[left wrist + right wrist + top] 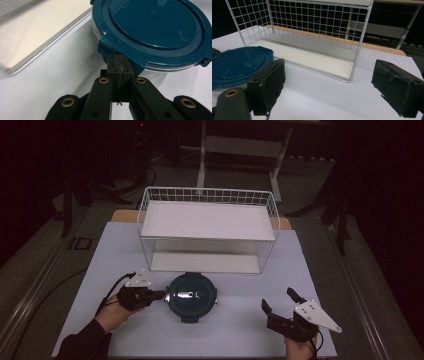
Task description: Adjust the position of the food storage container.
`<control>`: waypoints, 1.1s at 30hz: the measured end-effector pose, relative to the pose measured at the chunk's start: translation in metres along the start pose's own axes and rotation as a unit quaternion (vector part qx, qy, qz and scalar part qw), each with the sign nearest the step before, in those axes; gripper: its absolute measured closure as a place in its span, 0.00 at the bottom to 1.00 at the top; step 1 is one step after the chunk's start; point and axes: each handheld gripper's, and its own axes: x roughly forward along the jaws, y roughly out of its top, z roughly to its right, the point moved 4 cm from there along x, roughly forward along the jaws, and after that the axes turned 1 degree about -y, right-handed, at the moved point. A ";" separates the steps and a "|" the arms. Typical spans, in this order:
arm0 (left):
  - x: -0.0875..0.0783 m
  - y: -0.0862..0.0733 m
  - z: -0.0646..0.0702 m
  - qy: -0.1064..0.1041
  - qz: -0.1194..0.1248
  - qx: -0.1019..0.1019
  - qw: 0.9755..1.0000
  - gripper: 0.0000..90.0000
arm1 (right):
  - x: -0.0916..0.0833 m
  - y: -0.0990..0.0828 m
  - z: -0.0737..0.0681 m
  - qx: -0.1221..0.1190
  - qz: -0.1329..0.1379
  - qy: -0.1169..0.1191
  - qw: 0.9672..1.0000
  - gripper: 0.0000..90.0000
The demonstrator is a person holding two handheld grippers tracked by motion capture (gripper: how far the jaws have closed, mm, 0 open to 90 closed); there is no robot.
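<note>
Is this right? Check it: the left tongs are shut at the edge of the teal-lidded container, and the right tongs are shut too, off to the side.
One thing is wrong. The right tongs are open, with a wide gap between their pads in the right gripper view. The rest holds: the left tongs are shut at the edge of the teal-lidded container.

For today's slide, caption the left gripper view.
Left gripper, jaws shut, at a clasp tab of the round blue lidded container.

Room: dim around my table (240, 330), background nearly black.
Glare: small highlight on the blue lid (191, 295).
Focus: my own jaws close up look soft.
Shadows: faint, diffuse.
</note>
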 end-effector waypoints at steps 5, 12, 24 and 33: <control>0.014 0.011 0.008 -0.015 0.002 0.006 1.000 1.00 | -0.001 0.000 0.000 0.000 0.000 0.003 1.000 0.13; 0.029 0.022 0.018 -0.032 0.006 0.010 0.999 1.00 | 0.000 0.000 0.000 0.001 0.000 0.005 1.000 0.13; 0.054 0.041 0.037 -0.056 0.006 0.027 0.998 1.00 | -0.001 0.000 0.000 0.001 0.000 0.008 1.000 0.13; 0.068 0.052 0.047 -0.060 0.006 0.038 0.997 1.00 | -0.001 0.000 -0.001 0.000 -0.001 0.011 1.000 0.13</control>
